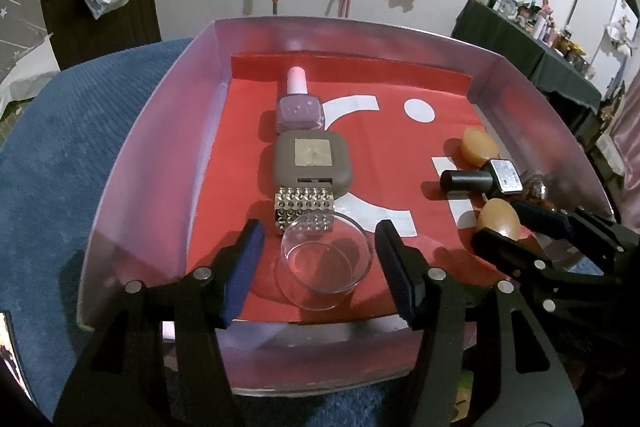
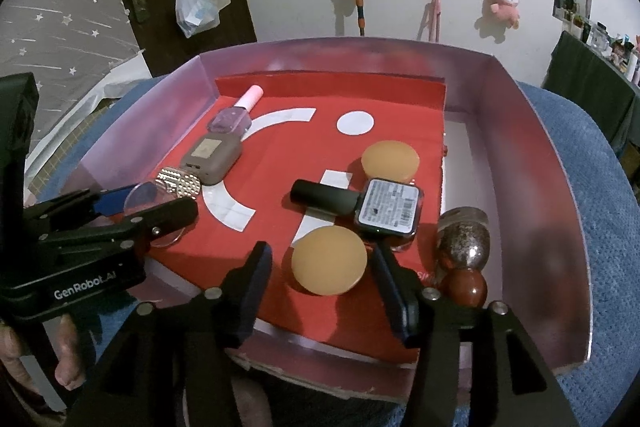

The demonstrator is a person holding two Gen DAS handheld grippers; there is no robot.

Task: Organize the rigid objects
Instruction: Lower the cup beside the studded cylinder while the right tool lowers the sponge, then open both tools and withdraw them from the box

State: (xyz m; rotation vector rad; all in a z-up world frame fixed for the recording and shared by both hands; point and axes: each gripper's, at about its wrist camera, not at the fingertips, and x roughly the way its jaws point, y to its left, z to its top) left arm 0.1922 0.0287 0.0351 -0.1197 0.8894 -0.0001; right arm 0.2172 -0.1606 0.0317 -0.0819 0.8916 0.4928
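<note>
Dim indoor light, soft shadows, strong fisheye bending, dark vignetted corners.

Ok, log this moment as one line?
left gripper: open around glass dish | right gripper: open around orange disc | both inside tray

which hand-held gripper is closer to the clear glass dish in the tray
Left. The left hand-held gripper straddles the clear glass dish, pads off it. The right hand-held gripper sits across the tray around an orange disc.
</note>
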